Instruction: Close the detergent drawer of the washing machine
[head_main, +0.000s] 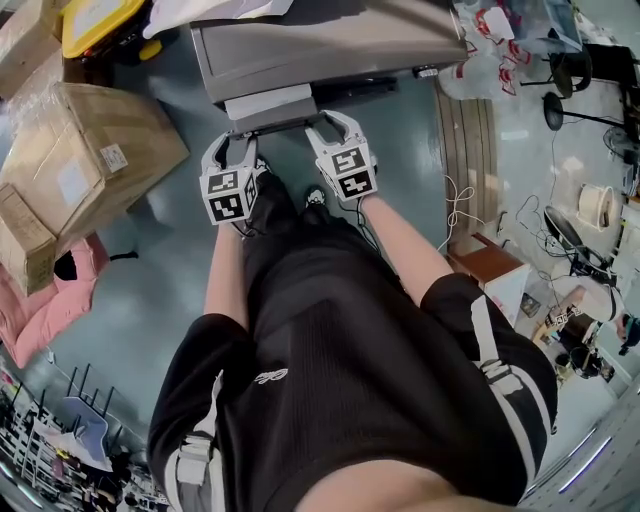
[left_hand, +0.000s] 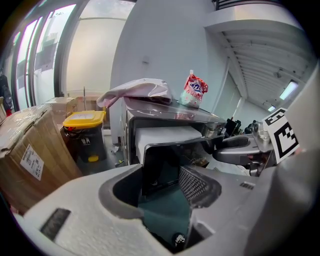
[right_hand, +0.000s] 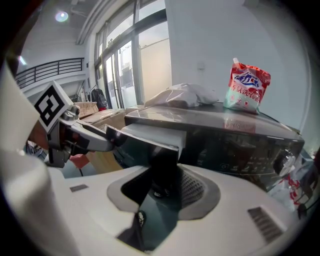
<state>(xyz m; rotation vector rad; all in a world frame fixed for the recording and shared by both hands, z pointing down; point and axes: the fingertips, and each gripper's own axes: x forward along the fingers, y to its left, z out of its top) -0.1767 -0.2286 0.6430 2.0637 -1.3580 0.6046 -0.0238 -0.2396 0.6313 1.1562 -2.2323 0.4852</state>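
White detergent drawer (head_main: 268, 104) juts from the washing machine (head_main: 330, 45); left gripper (head_main: 236, 142) and right gripper (head_main: 335, 122), fingers apart, might shove unevenly, jamming it.

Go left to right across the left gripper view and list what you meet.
cardboard box → yellow-lidded bin → crumpled white cloth → red detergent pouch → right gripper

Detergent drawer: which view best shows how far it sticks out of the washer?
Head view: it looks down on the detergent drawer, its pale top jutting from the washing machine. The left gripper view shows its white top and dark front close up; the right gripper view shows it obliquely, so depth is harder to judge.
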